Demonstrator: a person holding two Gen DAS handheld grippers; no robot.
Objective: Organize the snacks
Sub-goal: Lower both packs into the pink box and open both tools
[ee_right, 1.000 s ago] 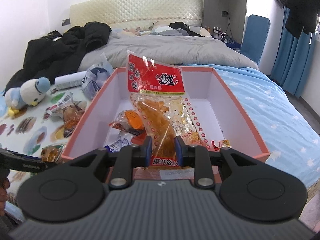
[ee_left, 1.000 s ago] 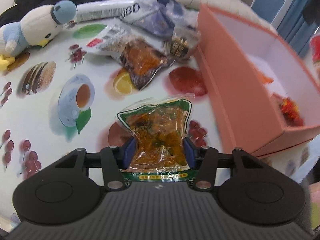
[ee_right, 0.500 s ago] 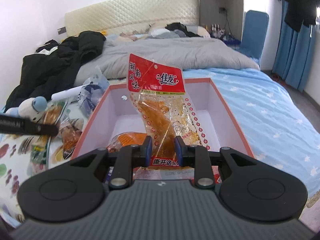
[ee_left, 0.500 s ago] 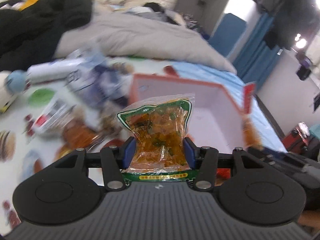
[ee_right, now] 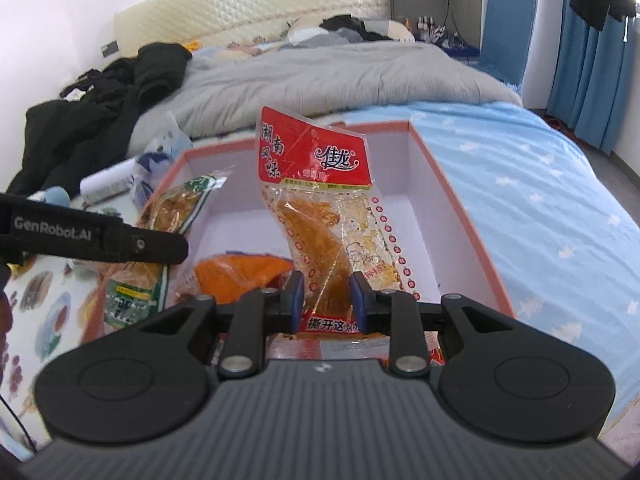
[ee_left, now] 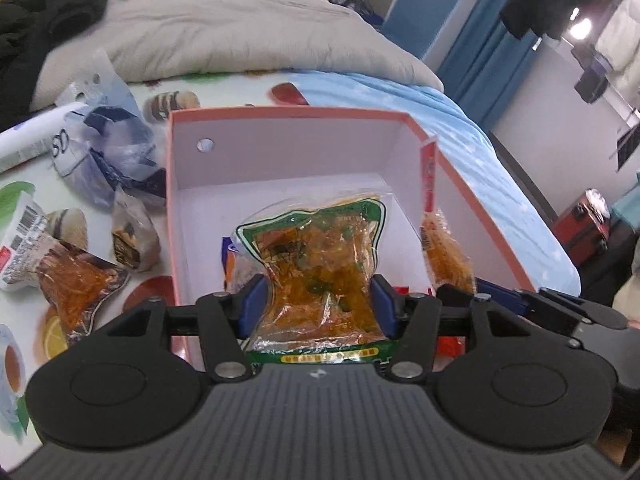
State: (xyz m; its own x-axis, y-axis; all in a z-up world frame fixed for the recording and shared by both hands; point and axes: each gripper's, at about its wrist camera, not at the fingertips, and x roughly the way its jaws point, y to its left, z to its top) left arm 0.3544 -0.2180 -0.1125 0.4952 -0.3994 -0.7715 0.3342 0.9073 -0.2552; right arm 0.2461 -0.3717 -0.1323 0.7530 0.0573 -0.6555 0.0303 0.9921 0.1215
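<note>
My left gripper holds a green-edged packet of orange snack by its pinched waist over the near end of the pink box. Its jaws are opening, and the pads still touch the packet. My right gripper is shut on a red-topped clear snack packet, upright above the same box. In the right wrist view the left gripper's black finger and the green-edged packet hang over the box's left wall. An orange packet lies inside the box.
Left of the box, on the printed cloth, lie an orange snack packet, a small brown packet, a blue-white bag and a white tube. A grey duvet and black clothes lie behind.
My left gripper rose from the printed cloth and swung right, carrying the green-edged packet over the box. The right gripper drifted along the box with its red-topped packet still held.
</note>
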